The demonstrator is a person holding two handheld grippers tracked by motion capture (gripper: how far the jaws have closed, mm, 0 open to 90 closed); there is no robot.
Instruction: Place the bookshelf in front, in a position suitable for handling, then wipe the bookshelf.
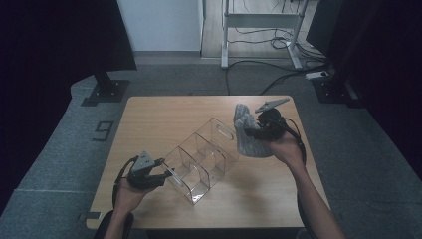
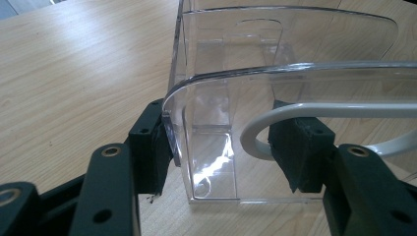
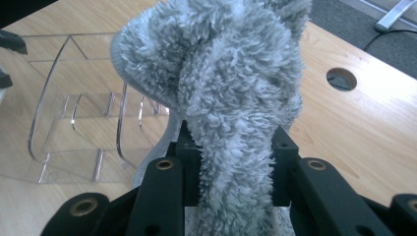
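A clear plastic organizer point(image 1: 201, 159) with several compartments lies diagonally on the wooden table point(image 1: 159, 112). My left gripper point(image 1: 167, 174) is at its near end. In the left gripper view the jaws of the left gripper point(image 2: 226, 147) are shut on the organizer point(image 2: 211, 113), clamping the end wall between its side edge and the handle cutout. My right gripper point(image 1: 250, 132) is raised beside the organizer's far end and is shut on a grey fluffy cloth point(image 1: 247, 139). The cloth point(image 3: 216, 73) bulges out past the jaws of the right gripper point(image 3: 231, 142) and hides part of the organizer point(image 3: 74, 113).
A round cable hole point(image 3: 341, 78) is cut into the tabletop on the right. Behind the table, cables and a metal desk frame point(image 1: 259, 22) stand on the grey floor. A dark stand base point(image 1: 107, 90) sits at the back left.
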